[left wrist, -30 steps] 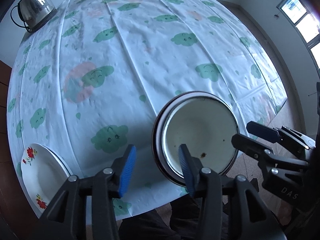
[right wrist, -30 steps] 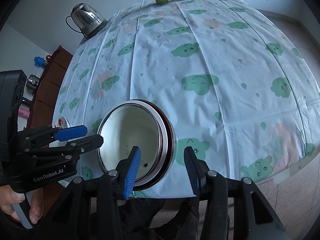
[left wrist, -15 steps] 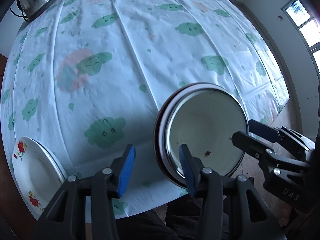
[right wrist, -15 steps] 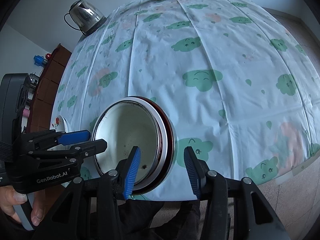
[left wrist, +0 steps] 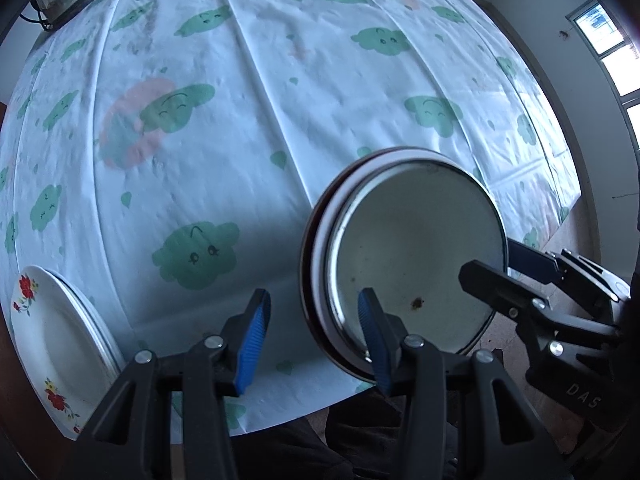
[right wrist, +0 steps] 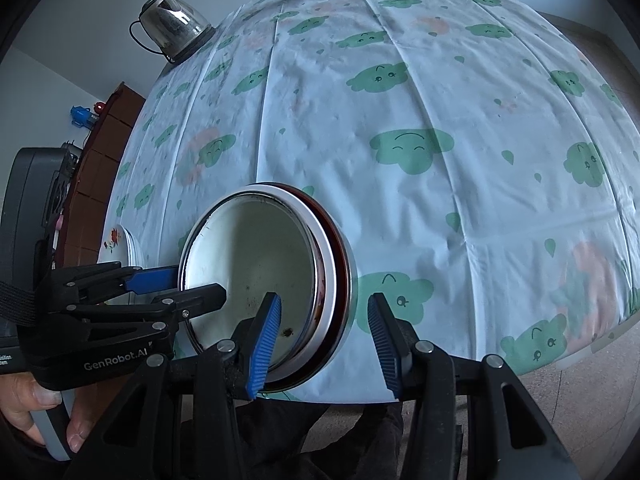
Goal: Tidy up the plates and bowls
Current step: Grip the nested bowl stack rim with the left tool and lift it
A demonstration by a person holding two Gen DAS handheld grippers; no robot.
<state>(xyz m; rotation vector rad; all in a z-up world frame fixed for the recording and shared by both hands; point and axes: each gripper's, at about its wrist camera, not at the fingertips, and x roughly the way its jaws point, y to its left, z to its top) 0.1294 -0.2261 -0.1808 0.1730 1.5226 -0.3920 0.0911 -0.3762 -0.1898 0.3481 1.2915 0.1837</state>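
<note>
Bowls (left wrist: 416, 264), nested in a stack, sit near the table (left wrist: 280, 80) edge, flowered plates (left wrist: 52, 340) well apart; left gripper (left wrist: 314, 336) and right gripper (right wrist: 322, 336) straddle opposite rims, unclenched, so step: bimanual pickup; next needs both closing.

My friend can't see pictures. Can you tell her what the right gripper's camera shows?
A stack of round bowls, white enamel on top, sits at the near edge of a table with a cloud-print cloth. The right hand-held gripper and the left hand-held gripper straddle its rim on opposite sides.
</note>
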